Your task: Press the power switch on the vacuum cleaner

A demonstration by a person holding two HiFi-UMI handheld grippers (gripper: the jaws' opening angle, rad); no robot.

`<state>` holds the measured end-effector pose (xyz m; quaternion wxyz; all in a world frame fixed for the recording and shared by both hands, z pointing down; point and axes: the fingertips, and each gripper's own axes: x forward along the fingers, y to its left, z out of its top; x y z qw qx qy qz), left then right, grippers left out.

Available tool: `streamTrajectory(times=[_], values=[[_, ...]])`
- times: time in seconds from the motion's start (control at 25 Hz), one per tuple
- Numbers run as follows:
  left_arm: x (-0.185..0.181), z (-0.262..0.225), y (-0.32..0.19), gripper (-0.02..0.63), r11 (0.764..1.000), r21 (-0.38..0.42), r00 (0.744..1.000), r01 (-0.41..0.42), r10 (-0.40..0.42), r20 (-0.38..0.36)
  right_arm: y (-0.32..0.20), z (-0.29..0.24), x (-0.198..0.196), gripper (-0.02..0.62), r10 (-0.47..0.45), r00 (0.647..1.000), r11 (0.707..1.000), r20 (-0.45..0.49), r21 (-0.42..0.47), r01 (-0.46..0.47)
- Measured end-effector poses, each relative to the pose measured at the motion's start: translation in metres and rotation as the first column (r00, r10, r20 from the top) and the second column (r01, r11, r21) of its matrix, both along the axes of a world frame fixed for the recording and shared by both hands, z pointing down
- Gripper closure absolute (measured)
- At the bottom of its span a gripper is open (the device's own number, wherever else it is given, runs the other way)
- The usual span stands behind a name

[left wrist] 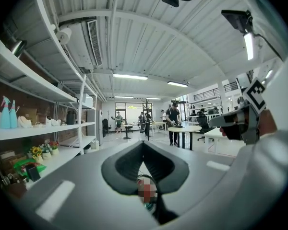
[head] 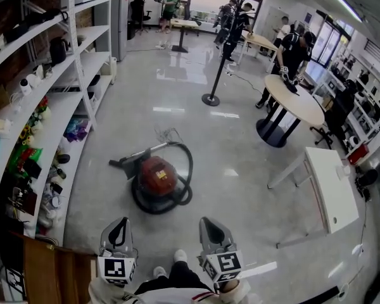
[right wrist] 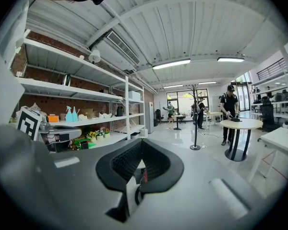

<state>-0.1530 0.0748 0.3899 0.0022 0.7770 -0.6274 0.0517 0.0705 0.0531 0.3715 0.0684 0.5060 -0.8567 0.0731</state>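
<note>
**Well apart, jaws together**

Out on the glossy grey floor (head: 177, 106), a round, red-bodied vacuum cleaner (head: 157, 175), well ahead of both grippers and roughly centred between them. Ringed by its own black hose (head: 189, 170), which loops round the near and right sides and so lies between the grippers and the red body. Black nozzle end pointing left toward the shelves. Too small to make out: the power switch.

Held low and side by side, the left gripper (head: 120, 225) and right gripper (head: 210, 224), each with jaws brought together tip to tip, nothing held. Just behind them, white shoes (head: 179, 256).

Along the left, a white shelving unit (head: 76, 100) crowded with flowers, a kettle and small items. Beyond the vacuum cleaner, a black pole on a round base (head: 210, 98). To the right, a round pale-topped surface (head: 297, 103) with a person in black (head: 294, 52) beside it. Nearer, a white rectangular surface (head: 332, 189).
</note>
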Motion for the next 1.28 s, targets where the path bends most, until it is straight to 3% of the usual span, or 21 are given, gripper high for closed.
streamTrajectory(times=[0.56, 1.28], values=[[0.018, 0.008, 0.009, 0.606, 1.000, -0.027, 1.000, -0.011, 0.011, 0.020, 0.008, 0.007, 0.015, 0.595, 0.009, 1.000, 1.000, 0.021, -0.022, -0.009], [0.044, -0.005, -0.007, 0.606, 0.999, -0.004, 0.998, 0.037, -0.037, 0.042, -0.012, 0.005, 0.036, 0.597, -0.059, 0.998, 0.998, 0.032, -0.018, 0.060]])
